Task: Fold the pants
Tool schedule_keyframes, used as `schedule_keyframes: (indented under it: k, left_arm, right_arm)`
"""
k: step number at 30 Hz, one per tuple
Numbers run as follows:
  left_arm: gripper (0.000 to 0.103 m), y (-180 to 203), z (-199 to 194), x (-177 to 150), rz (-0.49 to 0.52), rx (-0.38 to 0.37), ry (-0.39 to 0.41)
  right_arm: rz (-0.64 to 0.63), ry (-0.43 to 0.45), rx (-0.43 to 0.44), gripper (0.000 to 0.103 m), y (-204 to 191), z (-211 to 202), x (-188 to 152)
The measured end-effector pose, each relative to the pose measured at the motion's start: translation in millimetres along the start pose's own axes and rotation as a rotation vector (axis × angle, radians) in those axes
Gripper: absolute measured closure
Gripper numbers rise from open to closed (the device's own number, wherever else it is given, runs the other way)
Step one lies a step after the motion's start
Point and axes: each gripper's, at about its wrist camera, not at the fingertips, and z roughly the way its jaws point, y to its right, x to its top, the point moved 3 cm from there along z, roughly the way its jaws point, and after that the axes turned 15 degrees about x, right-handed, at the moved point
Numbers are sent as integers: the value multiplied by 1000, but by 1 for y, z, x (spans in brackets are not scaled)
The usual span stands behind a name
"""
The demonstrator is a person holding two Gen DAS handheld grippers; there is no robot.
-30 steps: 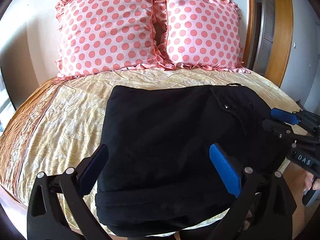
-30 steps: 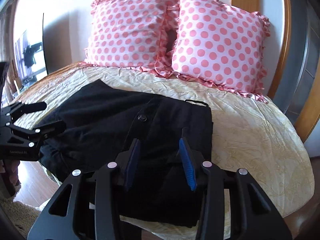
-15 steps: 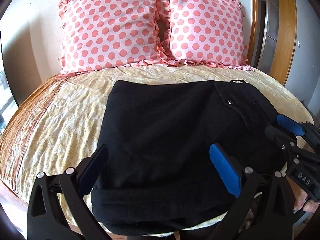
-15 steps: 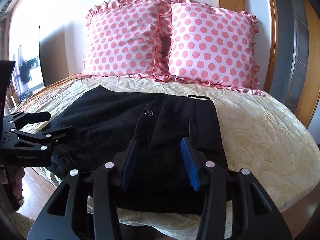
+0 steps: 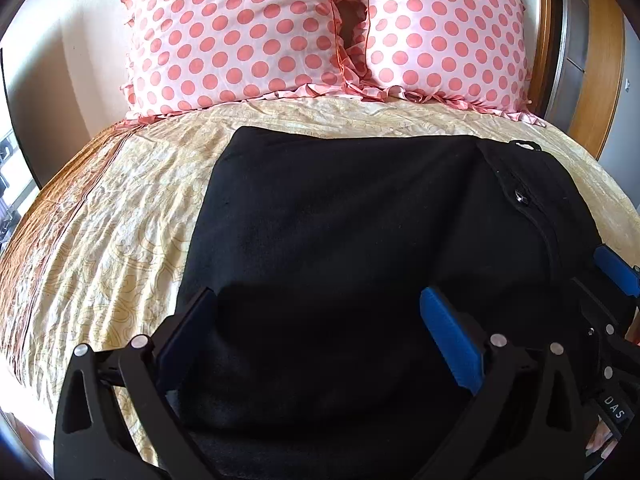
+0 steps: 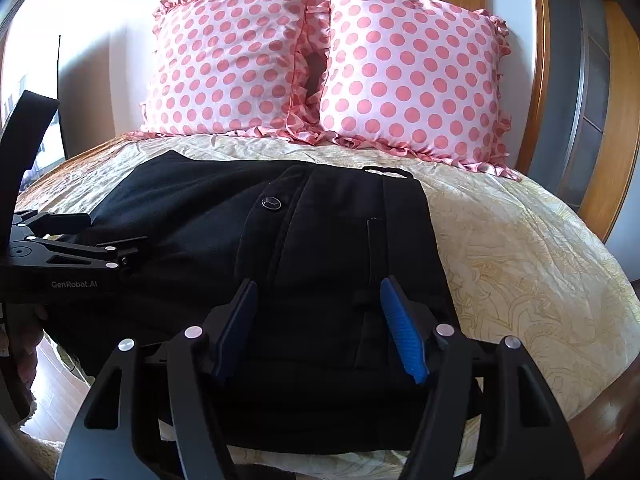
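Black pants (image 5: 352, 240) lie folded in a thick stack on the yellow bedspread (image 5: 112, 216), waistband and button to the right; they also show in the right wrist view (image 6: 304, 248). My left gripper (image 5: 320, 320) is open and empty, hovering over the stack's near left part. My right gripper (image 6: 320, 312) is open and empty over the waistband end near the bed's front edge. The right gripper shows at the right edge of the left wrist view (image 5: 612, 276); the left gripper shows at the left of the right wrist view (image 6: 80, 252).
Two pink polka-dot pillows (image 5: 320, 32) stand against the wall at the head of the bed. A wooden frame (image 6: 540, 80) runs along the right. The bedspread (image 6: 520, 260) lies bare right of the pants. Wooden floor (image 6: 52, 392) lies below left.
Both grippers have moved in lower over the pants' near edge. The right gripper's jaws have opened wider. The pants have not visibly moved.
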Motion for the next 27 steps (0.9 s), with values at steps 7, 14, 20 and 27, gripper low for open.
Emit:
schedule_keyframes:
  k: [7,14,20,27]
  left_arm:
    - [2,-4,-23,-13,3,-17,29]
    - [2,0,-26,-33,-5,5,82]
    - [2,-13,-37,-24,-6,-46,96]
    - [2,-58,-24,23,-45,-6,89]
  right_arm:
    - [-62,60,6,38,-17,-25,-7]
    - [-69,90,-15,34,-20,-21,-25]
    - [-26,104,57,29,-6,-34,-3]
    - [206,-52,200,14,68,-15,52]
